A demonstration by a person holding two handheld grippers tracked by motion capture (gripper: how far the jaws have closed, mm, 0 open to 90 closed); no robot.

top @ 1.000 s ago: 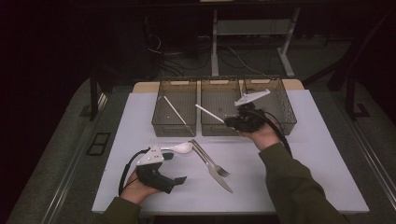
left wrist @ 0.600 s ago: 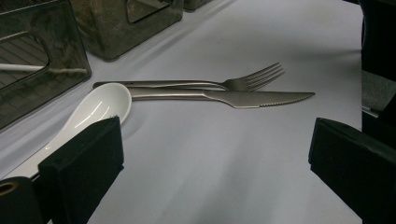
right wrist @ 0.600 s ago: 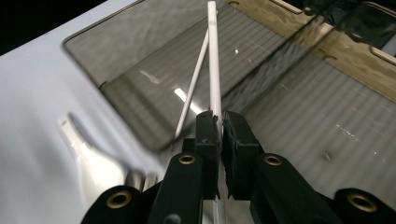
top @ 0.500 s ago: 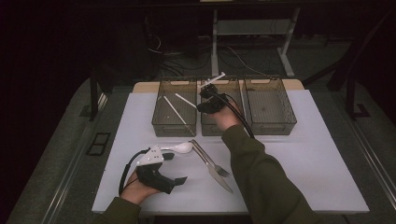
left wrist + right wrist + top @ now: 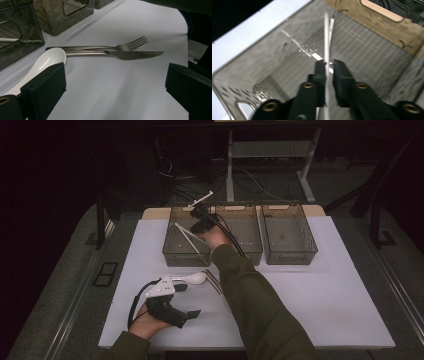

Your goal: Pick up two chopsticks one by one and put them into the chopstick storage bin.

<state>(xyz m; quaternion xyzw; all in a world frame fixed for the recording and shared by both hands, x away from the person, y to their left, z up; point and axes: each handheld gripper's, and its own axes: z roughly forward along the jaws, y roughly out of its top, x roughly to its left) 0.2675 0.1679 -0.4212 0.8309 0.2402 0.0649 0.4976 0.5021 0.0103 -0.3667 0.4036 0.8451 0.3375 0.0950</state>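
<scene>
Risk under watch – the white stick (image 5: 326, 37) is being let go while it is being carried at a slant, its far end low over the floor of the left bin (image 5: 168, 254). With the jaws of the right claw (image 5: 329, 63) having just been opening, the stick is being left loose between them: a dark gap is showing beside it on one side, so no firm pinch is being judged. If the claw is drawn away sideways at this point, the stick is likely to be dragged along by one pad and tipped over the bin wall onto the white table (image 5: 320, 285). A drop from this slant is also being considered a hazard – the stick could bounce off the second white stick (image 5: 331, 27), which is lying just beside its far end.

Position: the stick is running straight through the slot between the two jaws and on past their tips, into the bin. In the high view the right claw (image 5: 196, 220) is being held over the inner side of that bin, near the wall shared with the middle bin (image 5: 250, 252).

Left claw (image 5: 112, 72) is being rested on the table, jaws wide apart and holding nothing. The white spoon (image 5: 46, 61) is lying just beside one jaw, with fork (image 5: 120, 46) and knife (image 5: 130, 54) farther off.
</scene>
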